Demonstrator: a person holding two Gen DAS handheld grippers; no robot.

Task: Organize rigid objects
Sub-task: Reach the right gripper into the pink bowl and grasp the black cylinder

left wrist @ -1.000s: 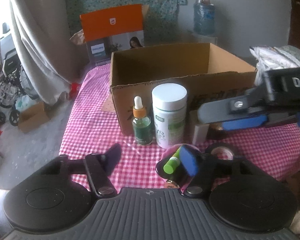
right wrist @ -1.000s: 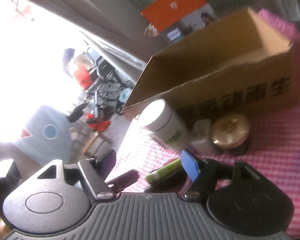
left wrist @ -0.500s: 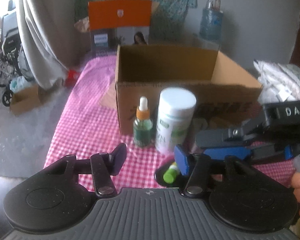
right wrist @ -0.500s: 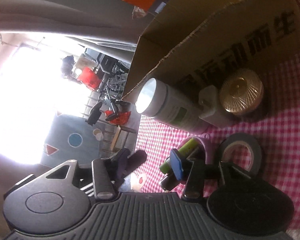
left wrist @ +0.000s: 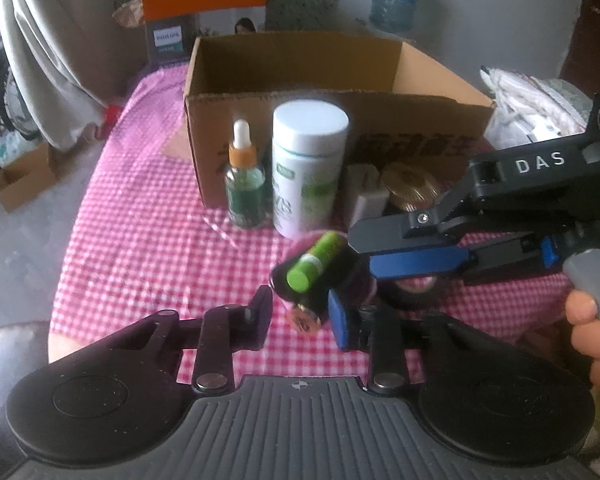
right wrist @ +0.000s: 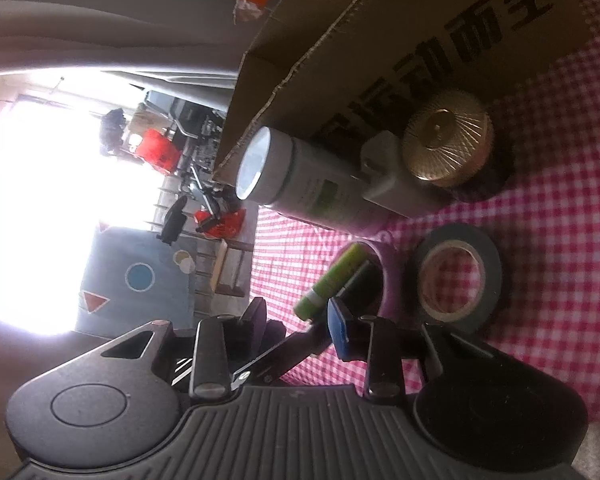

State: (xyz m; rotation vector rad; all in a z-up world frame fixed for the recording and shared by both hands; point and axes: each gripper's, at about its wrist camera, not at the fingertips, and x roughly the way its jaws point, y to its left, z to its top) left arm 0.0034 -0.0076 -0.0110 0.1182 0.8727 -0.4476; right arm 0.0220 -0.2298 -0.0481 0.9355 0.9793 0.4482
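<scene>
An open cardboard box (left wrist: 300, 68) stands on the pink checked table. In front of it stand a green dropper bottle (left wrist: 245, 188), a white supplement jar (left wrist: 306, 168), a small white block (left wrist: 366, 196) and a gold-lidded jar (left wrist: 410, 188). A green tube (left wrist: 314, 264) lies on a purple tape roll (right wrist: 388, 276), with a dark tube (left wrist: 304, 312) beside it. My left gripper (left wrist: 300, 318) is open around their near ends. My right gripper (right wrist: 296, 316) is open, tilted sideways, just right of the green tube (right wrist: 332, 284); it shows in the left wrist view (left wrist: 364, 248).
A black tape roll (right wrist: 458, 276) lies right of the purple one. An orange and grey product box (left wrist: 204, 12) stands behind the cardboard box. Crumpled white bags (left wrist: 532, 100) lie at the right. The table's left edge (left wrist: 96, 168) drops to the floor.
Both grippers moved in on the green tube and purple roll. My left gripper's fingers now flank the tube ends. My right gripper rolled further sideways and came lower.
</scene>
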